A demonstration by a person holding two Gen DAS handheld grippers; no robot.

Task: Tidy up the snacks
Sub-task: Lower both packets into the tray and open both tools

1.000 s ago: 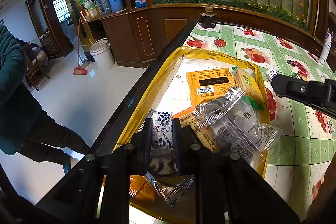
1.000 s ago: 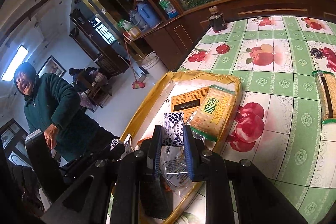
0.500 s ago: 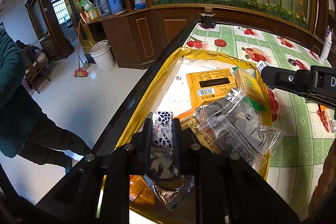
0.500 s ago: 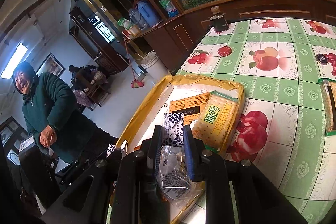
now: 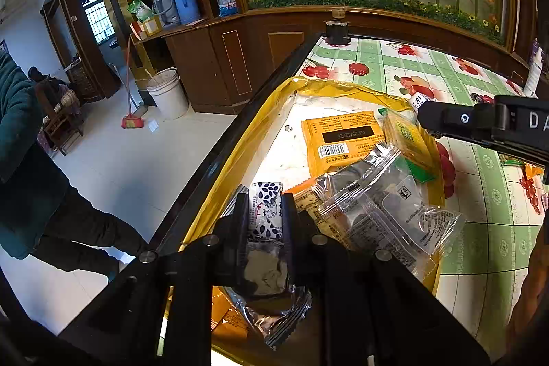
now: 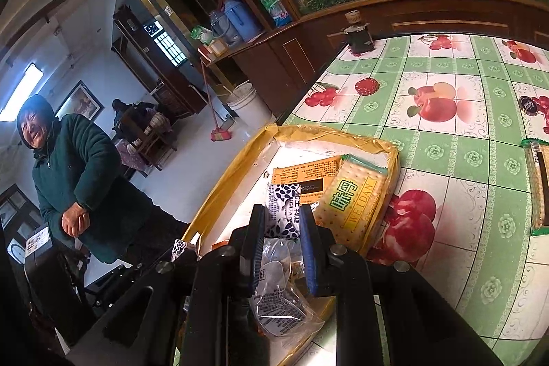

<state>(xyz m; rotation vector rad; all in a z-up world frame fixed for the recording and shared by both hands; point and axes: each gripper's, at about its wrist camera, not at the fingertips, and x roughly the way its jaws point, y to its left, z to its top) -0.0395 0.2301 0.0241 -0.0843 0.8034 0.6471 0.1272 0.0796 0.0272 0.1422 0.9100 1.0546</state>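
A yellow-rimmed tray [image 5: 260, 112] [image 6: 394, 156] on the table holds several snack packets. An orange packet [image 5: 339, 139] [image 6: 305, 174], a Weidan cracker pack [image 5: 405, 136] [image 6: 353, 198] and clear wrapped snacks [image 5: 384, 204] lie in it. My left gripper [image 5: 264, 204] is shut on a silver foil packet [image 5: 271, 294] above the tray's near end, over a white packet with blue seeds [image 5: 266, 208] [image 6: 283, 211]. My right gripper [image 6: 281, 218] hovers over the tray with its jaws apart, a clear packet [image 6: 278, 294] below them. It also shows in the left wrist view [image 5: 480, 122].
The table has a green checked fruit-print cloth [image 6: 446, 126] and a dark left edge [image 5: 240, 126]. Another cracker pack [image 6: 538, 187] lies at the right. A dark jar [image 6: 358, 35] stands at the far corner. A person in green [image 6: 75, 174] stands left of the table.
My right gripper has moved up and away over the tray, leaving the clear packet lying in it. My left gripper stays still with the foil packet.
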